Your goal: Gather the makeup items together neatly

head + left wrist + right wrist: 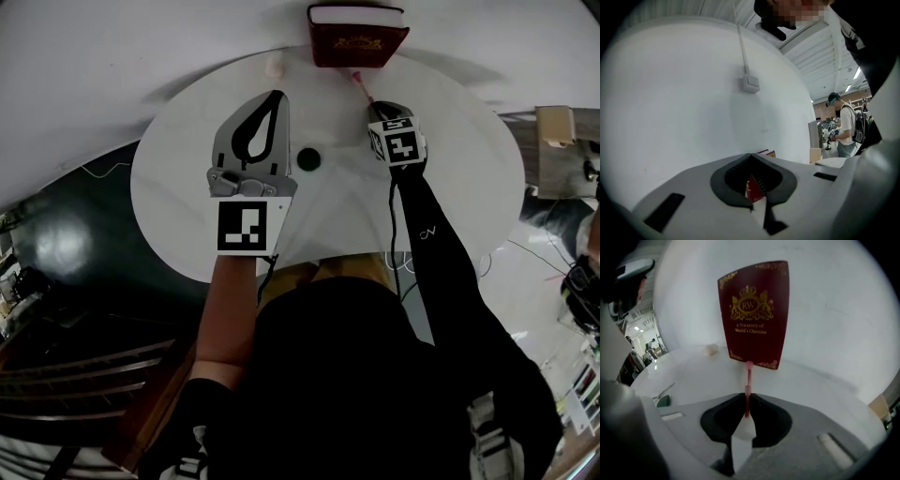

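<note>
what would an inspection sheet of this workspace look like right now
surface: round white table, mostly bare
job's things: pink stick between the right gripper's jaws, tip toward the book; dark green round item mid-table; small pale item near the far edge
clutter: red book standing at the far edge by the wall
grippers: left gripper over the table, jaws together, empty; right gripper shut on the pink stick
cables: black cable along the right arm; white cable on the wall
surroundings: white wall; dark floor; person standing in the background
</note>
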A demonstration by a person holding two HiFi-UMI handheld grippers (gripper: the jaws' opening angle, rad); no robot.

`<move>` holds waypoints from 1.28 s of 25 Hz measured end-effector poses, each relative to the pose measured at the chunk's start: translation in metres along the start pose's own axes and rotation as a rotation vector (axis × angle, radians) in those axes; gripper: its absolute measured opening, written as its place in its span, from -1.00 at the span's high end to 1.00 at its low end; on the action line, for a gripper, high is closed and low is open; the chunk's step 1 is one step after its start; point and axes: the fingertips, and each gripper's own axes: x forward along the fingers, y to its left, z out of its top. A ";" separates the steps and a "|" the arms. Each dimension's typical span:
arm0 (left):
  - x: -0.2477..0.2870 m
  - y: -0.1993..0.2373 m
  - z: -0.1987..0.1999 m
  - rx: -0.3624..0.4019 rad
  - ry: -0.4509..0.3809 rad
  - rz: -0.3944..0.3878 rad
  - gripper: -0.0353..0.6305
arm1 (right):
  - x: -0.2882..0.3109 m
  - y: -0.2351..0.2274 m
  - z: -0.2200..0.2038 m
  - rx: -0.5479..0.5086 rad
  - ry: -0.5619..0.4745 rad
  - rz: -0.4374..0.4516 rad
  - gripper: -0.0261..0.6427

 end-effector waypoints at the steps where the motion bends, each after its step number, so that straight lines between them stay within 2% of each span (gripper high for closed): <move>1: 0.000 0.001 0.002 0.002 -0.005 0.001 0.87 | -0.010 0.000 0.006 0.011 -0.036 -0.005 0.80; 7: -0.005 0.008 0.019 0.014 -0.050 0.004 0.87 | -0.096 0.009 0.064 0.117 -0.308 -0.040 0.80; 11: -0.013 0.010 0.025 0.024 -0.054 -0.014 0.87 | -0.153 0.030 0.099 0.137 -0.451 -0.037 0.80; 16: -0.025 0.012 0.027 0.023 -0.062 -0.040 0.87 | -0.216 0.058 0.126 0.108 -0.590 -0.059 0.80; 20: -0.034 0.013 0.028 0.013 -0.076 -0.055 0.87 | -0.230 0.078 0.121 0.092 -0.595 -0.069 0.79; 27: -0.047 0.019 0.025 0.027 -0.072 -0.070 0.87 | -0.201 0.103 0.094 0.100 -0.497 -0.064 0.79; 32: -0.060 0.033 0.019 0.031 -0.060 -0.061 0.87 | -0.189 0.116 0.093 0.105 -0.481 -0.062 0.80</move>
